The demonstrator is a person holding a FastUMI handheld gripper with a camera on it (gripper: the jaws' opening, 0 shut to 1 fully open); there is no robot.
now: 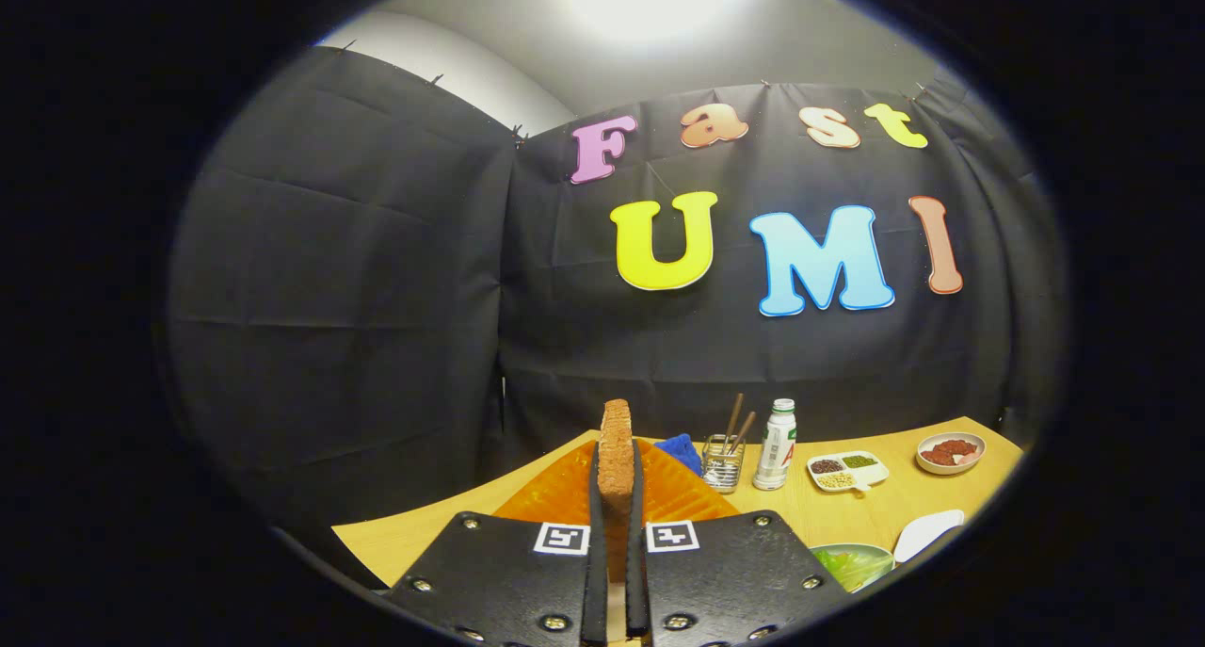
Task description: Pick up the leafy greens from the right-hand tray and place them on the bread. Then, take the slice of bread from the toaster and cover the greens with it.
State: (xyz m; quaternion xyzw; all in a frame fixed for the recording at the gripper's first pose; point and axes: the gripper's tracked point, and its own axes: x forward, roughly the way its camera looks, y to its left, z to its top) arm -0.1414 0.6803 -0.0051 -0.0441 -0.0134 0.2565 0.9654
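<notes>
bread slice [617, 459] | pinched upright in claw [617, 572] | bottle [775, 444], greens [847, 565] right

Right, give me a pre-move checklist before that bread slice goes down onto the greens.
1. Grip on the bread slice: ok, the gripper has both fingers pressed on it, slice upright between them.
2. Greens on the base bread: cannot tell; some greens lie in a tray just right of the fingers.
3. Base bread located: cannot tell.
4. Orange mat beyond the fingers: ok, lying flat on the table.
5. Bottle and chopstick holder: ok, standing well beyond the fingers.
</notes>
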